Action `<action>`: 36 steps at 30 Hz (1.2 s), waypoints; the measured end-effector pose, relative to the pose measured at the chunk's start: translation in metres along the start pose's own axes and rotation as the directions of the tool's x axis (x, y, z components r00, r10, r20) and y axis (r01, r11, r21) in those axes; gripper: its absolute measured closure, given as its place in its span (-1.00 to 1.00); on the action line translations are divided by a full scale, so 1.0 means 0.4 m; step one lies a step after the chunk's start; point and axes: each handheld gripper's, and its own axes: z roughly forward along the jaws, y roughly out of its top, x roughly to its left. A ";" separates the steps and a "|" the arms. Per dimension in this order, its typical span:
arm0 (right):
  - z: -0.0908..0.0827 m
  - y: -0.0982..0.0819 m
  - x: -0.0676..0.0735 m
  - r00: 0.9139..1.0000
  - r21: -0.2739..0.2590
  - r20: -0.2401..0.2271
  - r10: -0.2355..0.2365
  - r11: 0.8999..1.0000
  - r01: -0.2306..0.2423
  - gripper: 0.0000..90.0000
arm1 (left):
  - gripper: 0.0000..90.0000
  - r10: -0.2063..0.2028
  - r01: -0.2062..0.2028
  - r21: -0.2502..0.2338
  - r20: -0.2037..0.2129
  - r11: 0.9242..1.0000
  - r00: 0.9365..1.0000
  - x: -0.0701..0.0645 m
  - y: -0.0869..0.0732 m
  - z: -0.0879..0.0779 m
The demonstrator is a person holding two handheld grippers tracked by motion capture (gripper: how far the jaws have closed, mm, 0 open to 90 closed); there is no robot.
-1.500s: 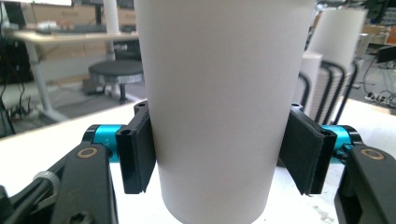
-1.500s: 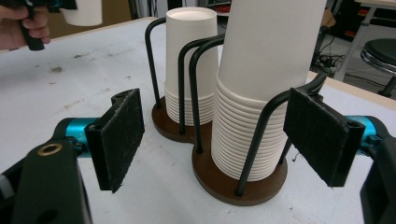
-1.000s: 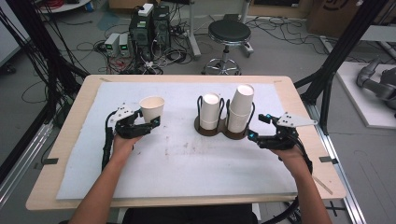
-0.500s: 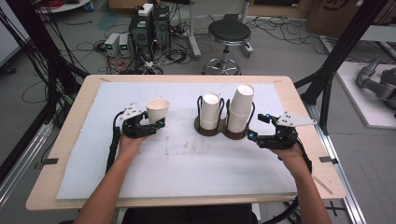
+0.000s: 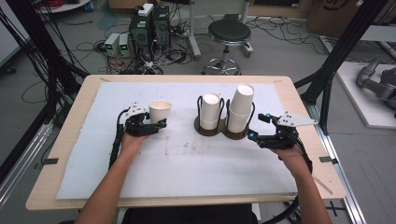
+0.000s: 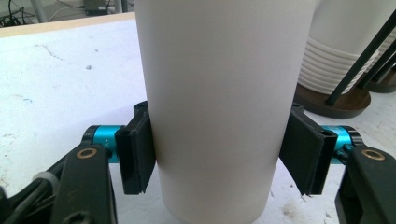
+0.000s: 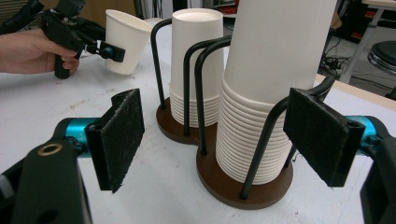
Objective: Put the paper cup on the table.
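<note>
left gripper (image 5: pixel 156 122) level, clamping upright paper cup (image 5: pixel 159 111), right gripper (image 5: pixel 259 126) agape

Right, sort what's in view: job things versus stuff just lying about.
Job things: single paper cup in the left claw; two cup stacks in the wire holder; right claw, open beside the holder.

Lying about: stool, computer boxes, floor cables.

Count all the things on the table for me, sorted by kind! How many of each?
Single paper cup, upright and clamped in the left gripper: 1
Stacks of upside-down paper cups: 2
Double cup holder with brown bases and black wire loops: 1
Handheld grippers, counting the right gripper: 2
Total: 6
</note>
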 end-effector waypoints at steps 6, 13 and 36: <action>-0.001 0.003 0.002 1.000 -0.003 -0.003 -0.001 1.000 0.001 -0.54 | -0.24 -0.014 0.015 0.016 -0.015 1.000 1.000 0.001 0.001 0.005; -0.006 0.005 0.003 1.000 -0.012 -0.005 0.000 1.000 0.000 -0.54 | -0.24 -0.005 0.006 0.043 -0.028 0.999 1.000 -0.002 0.003 0.011; -0.006 0.005 0.001 1.000 -0.015 -0.004 -0.003 1.000 0.003 -0.54 | -0.30 0.044 -0.042 0.100 -0.022 0.994 0.999 -0.008 0.005 -0.006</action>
